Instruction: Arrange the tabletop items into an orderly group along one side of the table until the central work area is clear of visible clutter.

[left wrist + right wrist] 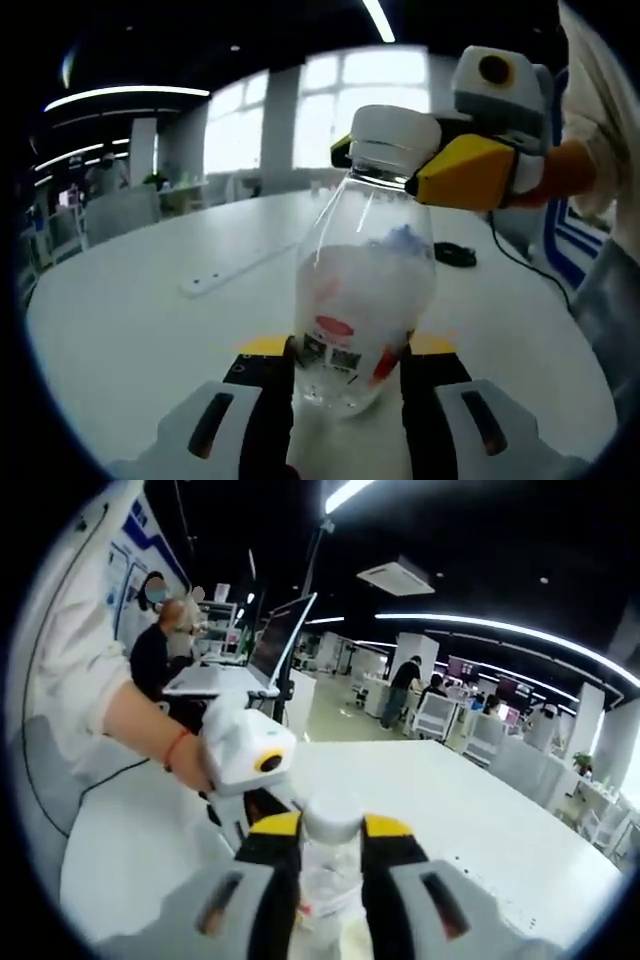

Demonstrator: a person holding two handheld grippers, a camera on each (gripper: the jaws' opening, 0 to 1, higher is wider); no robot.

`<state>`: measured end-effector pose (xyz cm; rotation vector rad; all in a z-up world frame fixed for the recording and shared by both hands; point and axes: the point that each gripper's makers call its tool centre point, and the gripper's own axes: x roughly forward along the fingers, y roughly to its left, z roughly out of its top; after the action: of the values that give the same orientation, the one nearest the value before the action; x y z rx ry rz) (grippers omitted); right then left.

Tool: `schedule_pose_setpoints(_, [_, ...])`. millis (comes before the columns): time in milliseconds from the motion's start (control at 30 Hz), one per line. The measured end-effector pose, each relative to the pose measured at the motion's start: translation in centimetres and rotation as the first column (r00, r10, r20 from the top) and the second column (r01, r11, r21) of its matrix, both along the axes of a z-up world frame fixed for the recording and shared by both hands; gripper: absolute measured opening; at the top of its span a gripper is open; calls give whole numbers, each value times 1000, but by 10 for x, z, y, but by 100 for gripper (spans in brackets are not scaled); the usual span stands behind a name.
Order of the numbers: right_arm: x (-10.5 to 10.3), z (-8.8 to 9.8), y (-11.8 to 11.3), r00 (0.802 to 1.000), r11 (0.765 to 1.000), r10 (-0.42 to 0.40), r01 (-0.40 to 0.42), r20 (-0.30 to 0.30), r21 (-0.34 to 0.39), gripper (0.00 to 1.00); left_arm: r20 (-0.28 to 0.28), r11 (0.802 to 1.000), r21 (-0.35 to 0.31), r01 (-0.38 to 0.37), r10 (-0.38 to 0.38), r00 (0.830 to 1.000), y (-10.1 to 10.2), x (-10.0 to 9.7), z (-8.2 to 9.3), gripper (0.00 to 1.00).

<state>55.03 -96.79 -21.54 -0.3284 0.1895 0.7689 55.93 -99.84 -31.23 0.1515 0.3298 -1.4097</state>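
Clear plastic: a bottle (365,300) with a white screw cap (394,135) stands upright on the pale worktop (140,320), centre of the left gripper view; crumpled white material and a red-printed label show through its wall.
Left gripper (345,375): its dark fingers (270,400) are clenched on the bottle's lower body, low in the frame.
Right gripper (332,845): yellow-tipped fingers (275,830) are pressed against the cap from both sides, lower centre of the right gripper view; the same gripper enters the left gripper view from the upper right.
Step in hand: apparently a two-handed hold on the bottle, base steadied and top pinched, before it is carried to one side.
Next move: likely a level lift with both grips kept in line, since the thin wall looks easy to crush and the bottle light enough to tip.
Also on the worktop: a white strip (235,272) at left of centre and a black cable (455,253) at right.
Surfaces: worktop smooth and matte; cap ribbed at its lower rim.
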Motion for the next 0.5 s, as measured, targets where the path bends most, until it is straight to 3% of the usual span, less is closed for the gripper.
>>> schedule_pose_setpoints(133, [1,0,-3,1000,1000,-11,11,4,-15,19,16,1000,1,-1,1,1000,-5,3,0,38])
schedule_pose_setpoints(500, [5,-1,-2,1000,999,-17,17,-12,-40,20,-16,1000,21,-21,21,1000,-1,4,-6,46])
